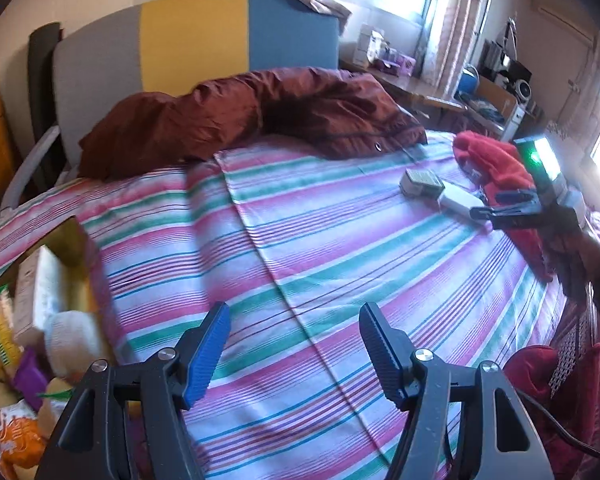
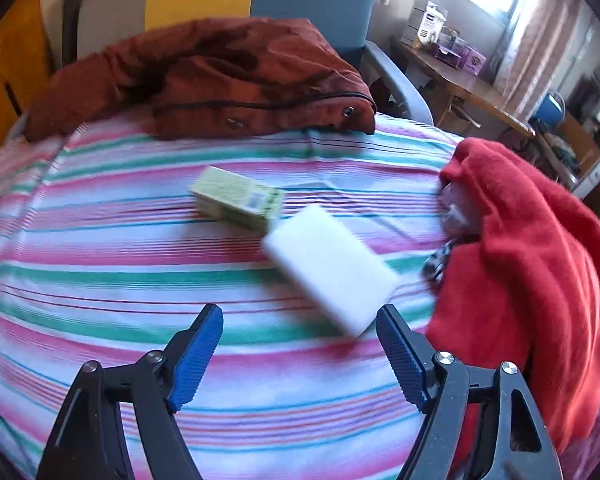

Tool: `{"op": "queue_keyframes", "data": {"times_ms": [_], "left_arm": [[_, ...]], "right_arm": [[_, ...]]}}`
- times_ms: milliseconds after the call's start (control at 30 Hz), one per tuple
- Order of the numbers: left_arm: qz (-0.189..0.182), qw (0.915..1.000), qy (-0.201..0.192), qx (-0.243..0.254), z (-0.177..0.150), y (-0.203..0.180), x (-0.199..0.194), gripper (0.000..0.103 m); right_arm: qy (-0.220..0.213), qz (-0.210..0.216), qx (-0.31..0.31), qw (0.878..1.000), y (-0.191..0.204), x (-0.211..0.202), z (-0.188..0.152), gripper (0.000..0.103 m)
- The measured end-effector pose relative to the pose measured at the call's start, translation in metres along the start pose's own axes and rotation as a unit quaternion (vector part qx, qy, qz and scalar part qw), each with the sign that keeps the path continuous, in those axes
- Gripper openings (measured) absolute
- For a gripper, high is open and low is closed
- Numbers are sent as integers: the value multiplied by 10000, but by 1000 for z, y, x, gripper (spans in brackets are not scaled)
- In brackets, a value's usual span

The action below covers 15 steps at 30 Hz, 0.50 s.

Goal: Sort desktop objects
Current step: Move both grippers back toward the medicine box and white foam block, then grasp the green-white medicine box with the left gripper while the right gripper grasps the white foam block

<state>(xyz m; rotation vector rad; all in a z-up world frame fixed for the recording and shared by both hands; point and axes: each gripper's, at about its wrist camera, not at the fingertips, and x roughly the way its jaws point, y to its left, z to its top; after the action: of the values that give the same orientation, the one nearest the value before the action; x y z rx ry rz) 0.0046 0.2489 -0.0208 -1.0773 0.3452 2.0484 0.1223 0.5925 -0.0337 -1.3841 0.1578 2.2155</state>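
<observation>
bed (image 2: 100, 280) (striped sheet) | on it: green box (image 2: 238, 202); white block (image 2: 332, 266); maroon jacket (image 2: 220, 76); red cloth (image 2: 532, 248)

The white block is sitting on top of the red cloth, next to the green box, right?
Not quite. In the right wrist view the white block lies on the striped sheet, beside the red cloth, not on it. It is next to the green box.

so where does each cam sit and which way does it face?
Left wrist: on the left gripper, facing down across the striped bedsheet toward the headboard; shows its own open fingers plus the right gripper.
Right wrist: on the right gripper, facing down at the white box; own open fingers only.
Shared: white box, green box, maroon jacket, red cloth.
</observation>
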Motion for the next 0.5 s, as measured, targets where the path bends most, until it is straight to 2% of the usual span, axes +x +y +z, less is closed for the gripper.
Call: {"op": "queue_keyframes", "data": {"times_ms": [100, 267, 400, 467, 500], "left_arm": [[-66, 9999, 117, 70, 5, -9, 12, 68], [-178, 9994, 260, 156, 13, -21, 31, 68], [-258, 9986, 311, 341, 22, -33, 45, 68], [-303, 9981, 321, 430, 29, -38, 51, 68], [-339, 9977, 327, 479, 33, -41, 55, 68]], "right_arm": [[85, -102, -308, 9994, -5, 17, 9, 91], [327, -25, -629, 9975, -15, 45, 21, 97], [484, 199, -572, 9970, -24, 63, 27, 97], [517, 385, -446, 9969, -29, 67, 26, 93], [499, 521, -364, 9967, -30, 66, 26, 85]]}}
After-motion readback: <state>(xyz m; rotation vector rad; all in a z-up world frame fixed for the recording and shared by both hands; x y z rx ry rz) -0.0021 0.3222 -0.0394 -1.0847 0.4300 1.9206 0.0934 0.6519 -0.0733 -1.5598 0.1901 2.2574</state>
